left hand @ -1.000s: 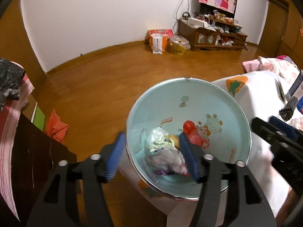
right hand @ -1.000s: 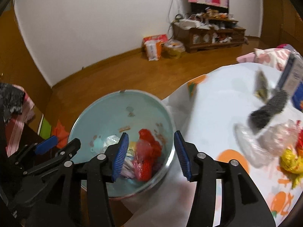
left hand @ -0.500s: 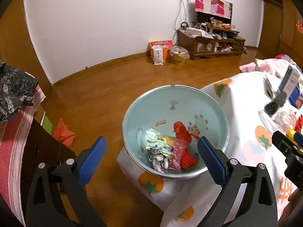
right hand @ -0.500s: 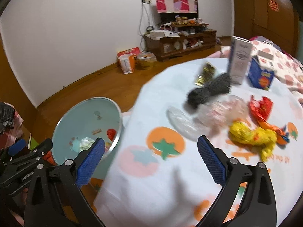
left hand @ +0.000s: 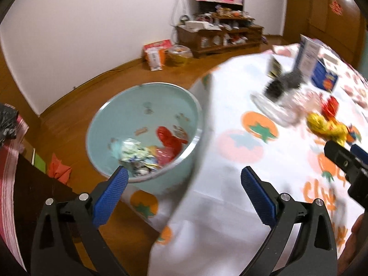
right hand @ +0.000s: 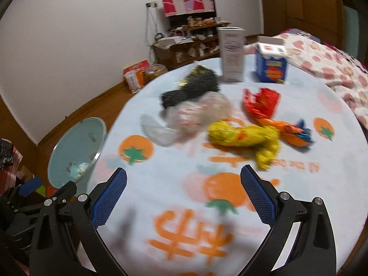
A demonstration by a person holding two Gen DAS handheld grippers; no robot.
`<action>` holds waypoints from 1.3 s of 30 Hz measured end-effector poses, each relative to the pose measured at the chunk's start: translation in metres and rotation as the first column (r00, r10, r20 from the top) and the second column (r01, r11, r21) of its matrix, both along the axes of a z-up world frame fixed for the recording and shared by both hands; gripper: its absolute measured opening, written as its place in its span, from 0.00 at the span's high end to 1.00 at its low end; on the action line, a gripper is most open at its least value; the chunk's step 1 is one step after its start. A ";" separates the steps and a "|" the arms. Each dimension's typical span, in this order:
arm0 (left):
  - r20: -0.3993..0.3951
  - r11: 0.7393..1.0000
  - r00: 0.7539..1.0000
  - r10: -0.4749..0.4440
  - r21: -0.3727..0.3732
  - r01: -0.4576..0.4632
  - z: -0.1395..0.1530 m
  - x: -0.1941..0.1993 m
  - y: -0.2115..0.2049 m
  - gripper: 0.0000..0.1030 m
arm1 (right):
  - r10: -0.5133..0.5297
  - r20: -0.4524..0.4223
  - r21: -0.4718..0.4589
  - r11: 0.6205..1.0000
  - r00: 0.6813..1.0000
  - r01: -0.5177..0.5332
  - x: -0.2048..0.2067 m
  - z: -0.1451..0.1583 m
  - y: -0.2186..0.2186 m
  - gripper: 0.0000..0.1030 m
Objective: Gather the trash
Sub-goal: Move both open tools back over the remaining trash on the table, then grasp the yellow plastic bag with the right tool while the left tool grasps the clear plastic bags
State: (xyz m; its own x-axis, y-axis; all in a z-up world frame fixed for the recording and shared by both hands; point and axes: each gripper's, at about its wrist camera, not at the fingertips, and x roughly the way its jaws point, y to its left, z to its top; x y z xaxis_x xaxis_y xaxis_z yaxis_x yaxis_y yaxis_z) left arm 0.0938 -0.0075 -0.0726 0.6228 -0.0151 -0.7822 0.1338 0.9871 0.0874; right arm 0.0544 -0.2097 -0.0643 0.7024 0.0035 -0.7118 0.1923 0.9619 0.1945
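Heading back for more with both tools spread wide and empty, left gripper point(left hand: 182, 187) over the table edge, right gripper point(right hand: 183, 187) short of the yellow wrapper point(right hand: 243, 135). Risking a clumsy snatch on that heap ahead: dragging the tablecloth point(right hand: 161, 197), scattering the clear plastic point(right hand: 195, 115) away from the basin point(left hand: 142, 124) off left.

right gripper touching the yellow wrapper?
Apart. The right wrist view shows the right gripper open and empty, with bare tablecloth between its fingertips and the yellow wrapper farther up the table.
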 end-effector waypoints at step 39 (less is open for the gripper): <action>0.006 0.959 0.962 -0.272 -0.079 0.271 0.003 0.040 -0.100 0.18 | 0.089 -0.067 -0.080 0.992 0.994 -0.095 0.016 -0.013 -0.103 0.71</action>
State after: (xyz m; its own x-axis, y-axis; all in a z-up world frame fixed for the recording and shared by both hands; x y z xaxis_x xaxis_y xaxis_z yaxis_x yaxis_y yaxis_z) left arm 0.1336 -0.1074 -0.0692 0.5833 -0.2446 -0.7746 0.3978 0.9174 0.0098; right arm 0.0708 -0.3125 -0.0772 0.6552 0.0048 -0.7554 0.1116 0.9884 0.1031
